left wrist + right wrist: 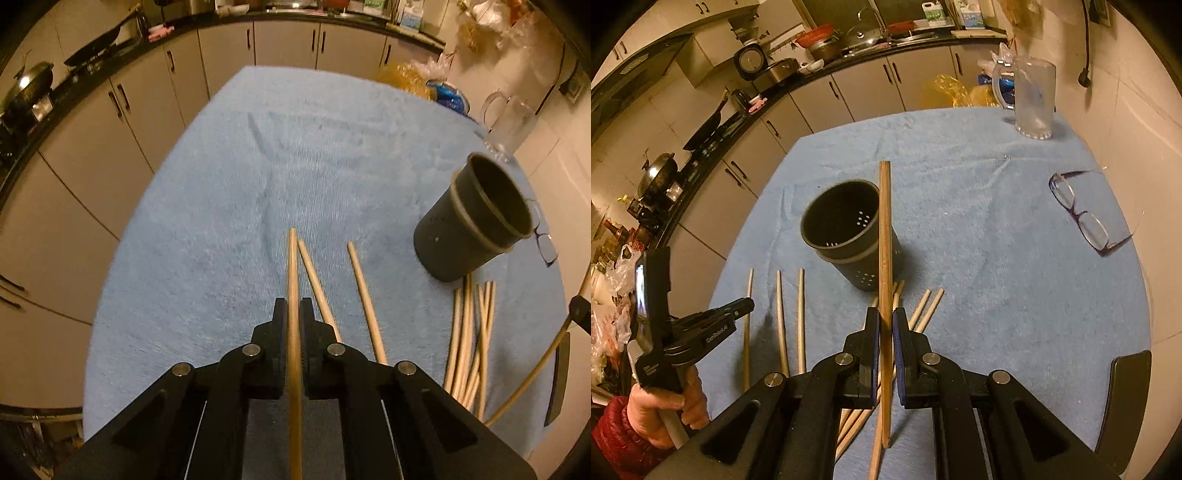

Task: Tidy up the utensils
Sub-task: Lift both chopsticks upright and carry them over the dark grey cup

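Each gripper's jaws are clamped on one chopstick: the left gripper (293, 306) and the right gripper (885, 317). The dark holder (846, 229) stands on the blue-covered bench (997, 258), apparently empty, loose chopsticks (469, 339) beside it.

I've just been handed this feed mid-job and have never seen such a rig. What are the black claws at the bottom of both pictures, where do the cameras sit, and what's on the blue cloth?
No robot arm here: a person holds a black two-finger gripper in each hand. Each picture comes from a fisheye camera on one gripper, looking forward along its fingers.

In the left wrist view, the left gripper is shut on one light wooden chopstick. In the right wrist view, the right gripper is shut on a darker wooden chopstick.

On the blue towel-covered table stand a dark grey perforated utensil holder and a clear glass pitcher. Loose wooden chopsticks and a pair of dark-framed glasses lie there too.
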`<state>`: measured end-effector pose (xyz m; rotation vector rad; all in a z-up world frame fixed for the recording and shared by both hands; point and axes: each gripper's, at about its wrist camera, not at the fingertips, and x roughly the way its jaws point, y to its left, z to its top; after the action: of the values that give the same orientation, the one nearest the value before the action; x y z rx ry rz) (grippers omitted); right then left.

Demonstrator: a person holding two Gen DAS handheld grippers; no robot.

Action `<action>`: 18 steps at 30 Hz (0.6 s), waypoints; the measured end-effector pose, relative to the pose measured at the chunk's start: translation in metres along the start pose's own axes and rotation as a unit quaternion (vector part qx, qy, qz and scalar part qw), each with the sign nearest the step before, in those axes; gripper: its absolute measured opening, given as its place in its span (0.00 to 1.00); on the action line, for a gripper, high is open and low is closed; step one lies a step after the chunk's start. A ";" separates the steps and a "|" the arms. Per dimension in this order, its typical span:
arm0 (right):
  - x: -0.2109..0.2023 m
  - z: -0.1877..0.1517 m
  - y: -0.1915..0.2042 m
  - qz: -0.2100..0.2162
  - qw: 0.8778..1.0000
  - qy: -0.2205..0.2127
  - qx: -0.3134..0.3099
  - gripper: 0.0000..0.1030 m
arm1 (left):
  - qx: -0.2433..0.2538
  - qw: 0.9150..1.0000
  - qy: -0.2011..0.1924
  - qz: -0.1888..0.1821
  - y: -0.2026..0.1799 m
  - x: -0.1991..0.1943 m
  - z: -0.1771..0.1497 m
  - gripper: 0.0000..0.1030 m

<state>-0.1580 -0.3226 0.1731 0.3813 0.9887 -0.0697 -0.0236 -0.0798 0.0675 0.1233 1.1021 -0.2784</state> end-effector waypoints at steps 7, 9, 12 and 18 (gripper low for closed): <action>-0.008 0.000 0.007 0.003 1.000 -0.016 -0.001 0.07 | 0.006 1.000 -0.028 -0.002 0.001 -0.022 0.003 0.06; -0.010 0.000 0.009 0.003 1.000 -0.020 -0.003 0.07 | 0.008 0.999 -0.035 -0.004 0.001 -0.028 0.005 0.06; -0.013 0.000 0.012 0.003 1.000 -0.027 -0.004 0.07 | 0.009 0.999 -0.043 -0.006 0.001 -0.037 0.006 0.06; -0.021 0.004 0.017 -0.002 0.999 -0.040 -0.008 0.07 | 0.008 0.998 -0.061 -0.017 0.000 -0.049 0.013 0.06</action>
<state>-0.1629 -0.3107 0.1975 0.3589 0.9111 -0.0797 -0.0328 -0.0749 0.1171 0.1011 0.9811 -0.3219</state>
